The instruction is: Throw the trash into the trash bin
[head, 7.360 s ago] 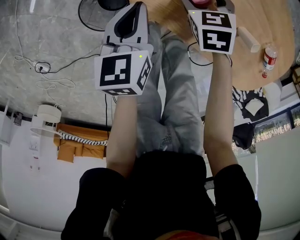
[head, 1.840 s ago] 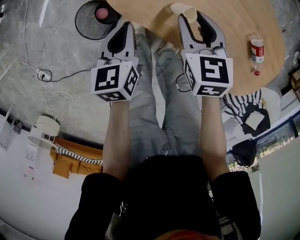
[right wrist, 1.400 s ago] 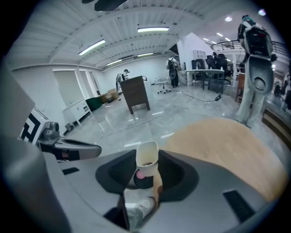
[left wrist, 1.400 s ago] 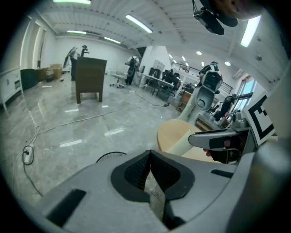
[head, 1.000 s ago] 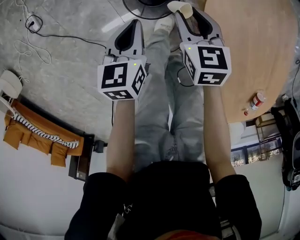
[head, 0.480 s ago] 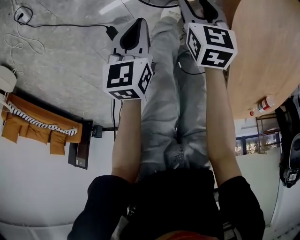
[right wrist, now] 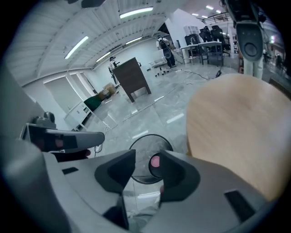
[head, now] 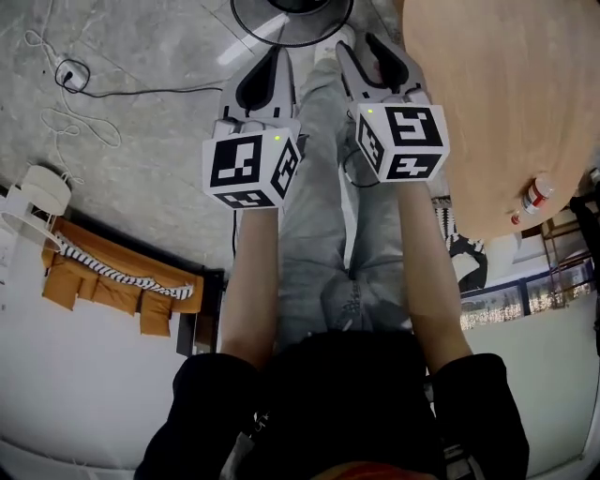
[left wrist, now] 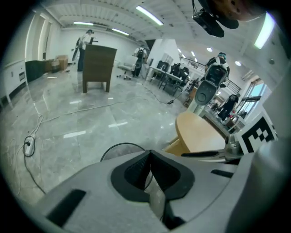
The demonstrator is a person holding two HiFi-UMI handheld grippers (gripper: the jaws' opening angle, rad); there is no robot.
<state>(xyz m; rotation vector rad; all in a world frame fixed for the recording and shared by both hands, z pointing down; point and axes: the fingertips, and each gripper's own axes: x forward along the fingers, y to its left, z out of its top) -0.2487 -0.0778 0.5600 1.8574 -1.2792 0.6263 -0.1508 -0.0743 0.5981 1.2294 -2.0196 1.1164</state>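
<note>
Hovering over the trash bin (right wrist: pixel 142 148), right hand-held gripper (right wrist: pixel 145 166) now spread, empty; cream trash held a second ago probably dropped in. Left hand-held gripper (left wrist: pixel 149 154) pressed together.

Head view: from above the person, steeply down onto the left tongs (head: pixel 278 54) and right tongs (head: pixel 359 47). Gripper views: each close behind its own jaws, facing forward and down across the floor (left wrist: pixel 91 118). All three share the trash bin (head: pixel 298 26) and the table (head: pixel 506 103) edge
</note>
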